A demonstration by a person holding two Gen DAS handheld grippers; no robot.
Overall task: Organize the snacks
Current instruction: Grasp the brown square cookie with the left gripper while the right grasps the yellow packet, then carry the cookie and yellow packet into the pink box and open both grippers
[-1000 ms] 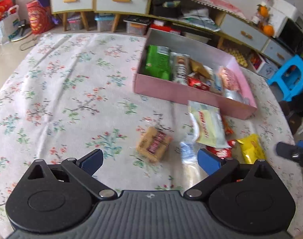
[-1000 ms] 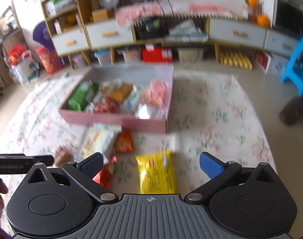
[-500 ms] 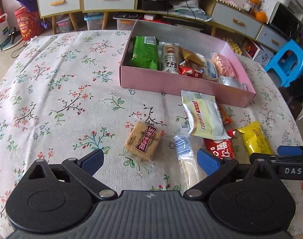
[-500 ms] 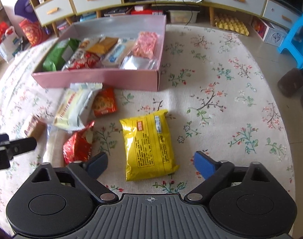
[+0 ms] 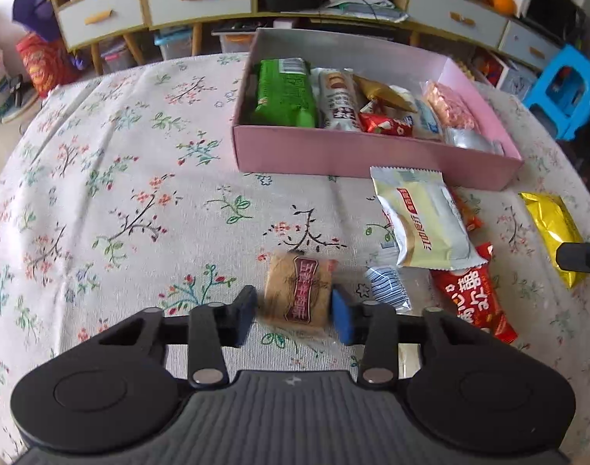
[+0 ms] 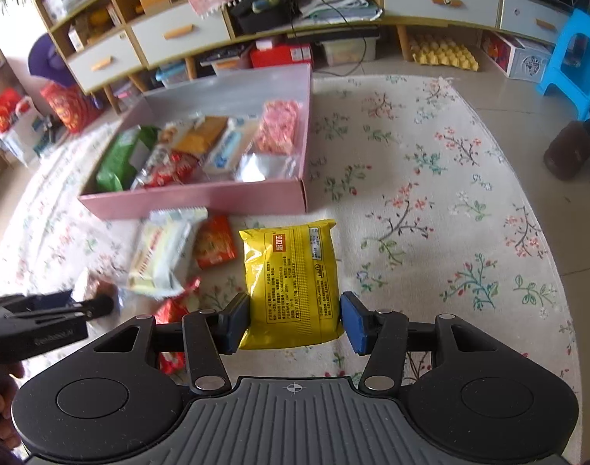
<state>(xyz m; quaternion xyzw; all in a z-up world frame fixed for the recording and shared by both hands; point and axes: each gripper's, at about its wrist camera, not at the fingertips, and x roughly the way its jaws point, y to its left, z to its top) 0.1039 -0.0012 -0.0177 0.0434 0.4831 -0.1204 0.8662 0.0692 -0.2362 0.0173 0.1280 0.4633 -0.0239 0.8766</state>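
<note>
The left gripper (image 5: pixel 293 312) has just been closing and its pads now press both sides of the brown pastry packet (image 5: pixel 298 294) lying on the floral tablecloth (image 5: pixel 101 193). The right gripper (image 6: pixel 295 323) has likewise been closing, its pads touching the yellow snack bag's (image 6: pixel 293 279) edges. At twelve o'clock from each sits the pink box (image 5: pixel 372 157) of snacks; a cream packet (image 5: pixel 422 221) lies near it.

A brown wrapped cake (image 5: pixel 298 295) lies flat between the left gripper's (image 5: pixel 293 312) fingers. A yellow packet (image 6: pixel 293 283) lies flat between the right gripper's (image 6: pixel 295 319) fingers, the pink box (image 6: pixel 202 197) beyond it.
</note>
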